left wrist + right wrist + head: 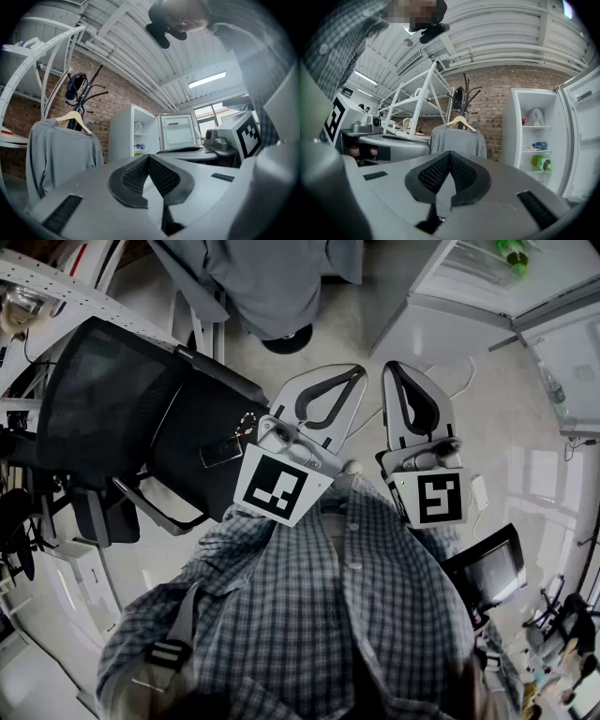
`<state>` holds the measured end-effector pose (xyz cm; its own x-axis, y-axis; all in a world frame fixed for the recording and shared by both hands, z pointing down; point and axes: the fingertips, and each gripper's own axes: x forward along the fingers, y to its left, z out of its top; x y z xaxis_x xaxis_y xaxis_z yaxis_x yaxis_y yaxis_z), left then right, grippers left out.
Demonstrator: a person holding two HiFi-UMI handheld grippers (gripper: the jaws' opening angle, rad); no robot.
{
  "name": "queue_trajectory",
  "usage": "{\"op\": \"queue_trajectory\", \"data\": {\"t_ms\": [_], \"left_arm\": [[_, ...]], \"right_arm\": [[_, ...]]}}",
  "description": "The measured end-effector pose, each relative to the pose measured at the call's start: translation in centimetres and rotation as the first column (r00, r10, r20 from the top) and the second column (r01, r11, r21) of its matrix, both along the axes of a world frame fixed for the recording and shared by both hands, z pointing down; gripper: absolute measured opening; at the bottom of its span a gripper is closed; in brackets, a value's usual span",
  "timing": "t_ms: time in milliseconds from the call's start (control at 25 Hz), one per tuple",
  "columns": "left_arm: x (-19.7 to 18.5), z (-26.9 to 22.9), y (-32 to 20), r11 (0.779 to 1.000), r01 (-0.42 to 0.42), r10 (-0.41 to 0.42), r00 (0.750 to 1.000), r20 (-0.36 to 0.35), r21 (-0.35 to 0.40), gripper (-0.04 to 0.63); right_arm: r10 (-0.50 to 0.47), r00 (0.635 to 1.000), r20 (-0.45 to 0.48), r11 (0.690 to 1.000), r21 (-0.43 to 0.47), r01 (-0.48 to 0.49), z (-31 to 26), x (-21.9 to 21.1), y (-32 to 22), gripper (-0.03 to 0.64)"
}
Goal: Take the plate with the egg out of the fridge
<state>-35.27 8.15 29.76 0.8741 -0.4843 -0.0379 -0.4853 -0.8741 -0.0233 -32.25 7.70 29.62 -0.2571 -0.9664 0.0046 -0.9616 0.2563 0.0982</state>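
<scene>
Progress stands at the very start: nothing is lifted yet. Going from the left in the head view, a black chair sits at about nine o'clock of the person. The left gripper is held level near the chest, clenched on nothing, and its pads meet in its own view. Just beside it, the right gripper is likewise closed and empty.

The fridge stands at about one o'clock, well apart from both, with its door open. In the right gripper view its shelves show a white bundle, something blue and a green bottle. The plate with the egg cannot be made out on any shelf.

Left to do, by my reading: go up to the fridge, find the plate, grasp it and draw it out.

Writing: none can be read. There are only the black-and-white square markers on the grippers' cubes.
</scene>
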Motion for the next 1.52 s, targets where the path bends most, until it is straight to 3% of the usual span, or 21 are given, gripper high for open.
{"op": "queue_trajectory", "data": {"t_ms": [1000,1520], "left_arm": [[-2.0,0.3,0.7,1.0,-0.007,0.007,1.0,-0.012,-0.016,0.006],[0.4,0.9,1.5,0.997,-0.069,0.069,0.998,-0.004,-0.041,0.006]], "right_arm": [[0.02,1.0,-0.005,1.0,-0.001,-0.02,0.3,-2.0,1.0,0.005],[0.102,0.993,-0.056,0.993,-0.052,-0.105,1.9,1.6,3.3,0.005]]}}
